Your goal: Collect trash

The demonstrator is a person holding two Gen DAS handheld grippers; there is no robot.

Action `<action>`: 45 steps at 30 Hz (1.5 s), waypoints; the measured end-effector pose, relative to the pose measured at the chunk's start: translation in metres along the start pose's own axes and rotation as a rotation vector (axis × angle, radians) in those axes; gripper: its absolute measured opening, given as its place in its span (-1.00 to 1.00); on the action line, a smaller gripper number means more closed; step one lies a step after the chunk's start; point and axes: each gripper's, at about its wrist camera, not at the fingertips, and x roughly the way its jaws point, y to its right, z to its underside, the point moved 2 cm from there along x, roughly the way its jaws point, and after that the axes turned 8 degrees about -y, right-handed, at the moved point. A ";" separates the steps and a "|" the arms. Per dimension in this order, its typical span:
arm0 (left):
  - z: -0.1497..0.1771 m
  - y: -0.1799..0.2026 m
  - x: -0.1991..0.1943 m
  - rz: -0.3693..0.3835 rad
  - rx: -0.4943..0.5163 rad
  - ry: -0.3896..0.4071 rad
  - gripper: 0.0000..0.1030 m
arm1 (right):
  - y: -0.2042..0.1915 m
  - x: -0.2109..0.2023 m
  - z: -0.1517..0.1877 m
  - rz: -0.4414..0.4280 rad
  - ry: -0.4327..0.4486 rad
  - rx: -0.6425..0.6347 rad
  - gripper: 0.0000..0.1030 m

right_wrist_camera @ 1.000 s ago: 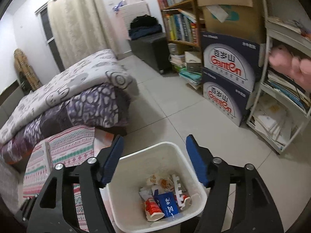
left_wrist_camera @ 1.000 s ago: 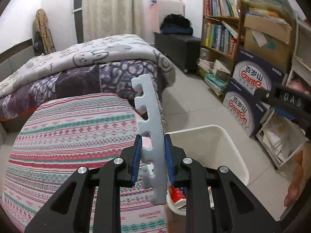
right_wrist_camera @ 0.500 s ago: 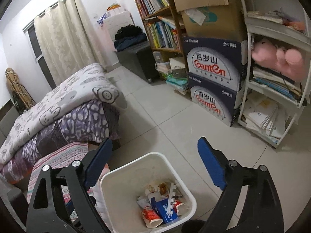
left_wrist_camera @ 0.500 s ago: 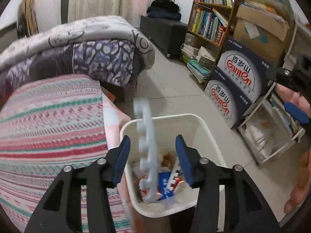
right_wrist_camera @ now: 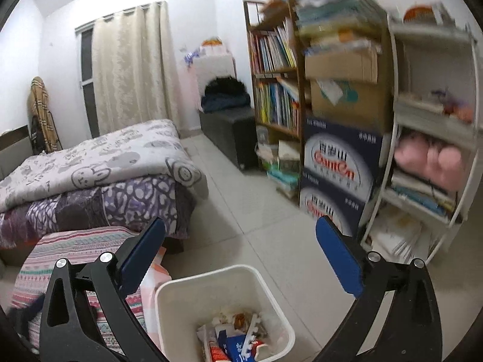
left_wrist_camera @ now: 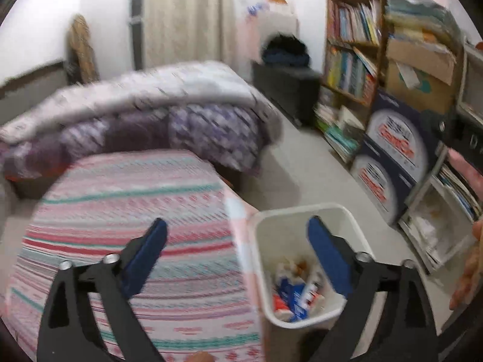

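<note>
The bed (right_wrist_camera: 90, 163) with its folded quilts fills the left of the room, a striped blanket (left_wrist_camera: 126, 211) at its near end. On the floor just beside the bed's near corner stands the white bin (right_wrist_camera: 211, 289), holding the trash (right_wrist_camera: 238, 338), a white notched foam strip (right_wrist_camera: 252, 330) among it. Left hand-held gripper (left_wrist_camera: 237, 256) and right hand-held gripper (right_wrist_camera: 240, 259) both gape wide, holding nothing.

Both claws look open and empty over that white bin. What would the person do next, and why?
Probably swing the left gripper away from the bin and toward the striped bedcover to look for more trash. Its jaws are spread wide with nothing between them, and a white notched foam strip lies among the wrappers in the bin. The right gripper is open and empty too.
</note>
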 end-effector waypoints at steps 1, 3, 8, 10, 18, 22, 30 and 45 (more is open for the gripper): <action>0.001 -0.006 -0.010 -0.025 -0.012 0.032 0.87 | -0.003 -0.008 0.002 -0.002 0.012 -0.002 0.86; 0.003 -0.017 -0.023 -0.064 -0.032 0.058 0.87 | -0.006 -0.017 0.007 -0.017 0.011 -0.007 0.86; 0.017 -0.044 -0.050 -0.139 -0.091 0.095 0.87 | -0.017 -0.031 0.042 -0.045 -0.040 -0.059 0.86; 0.025 -0.054 -0.059 -0.160 -0.115 0.099 0.87 | -0.022 -0.035 0.054 -0.058 -0.055 -0.079 0.86; 0.050 -0.070 -0.069 -0.230 -0.145 0.082 0.87 | -0.036 -0.050 0.081 -0.118 -0.034 -0.135 0.86; 0.054 -0.072 -0.062 -0.190 -0.149 0.043 0.87 | -0.041 -0.051 0.085 -0.119 -0.010 -0.163 0.86; 0.053 -0.066 -0.062 -0.194 -0.136 0.058 0.87 | -0.042 -0.046 0.089 -0.123 -0.018 -0.178 0.86; 0.052 -0.060 -0.063 -0.193 -0.135 0.076 0.87 | -0.043 -0.044 0.092 -0.145 -0.043 -0.166 0.86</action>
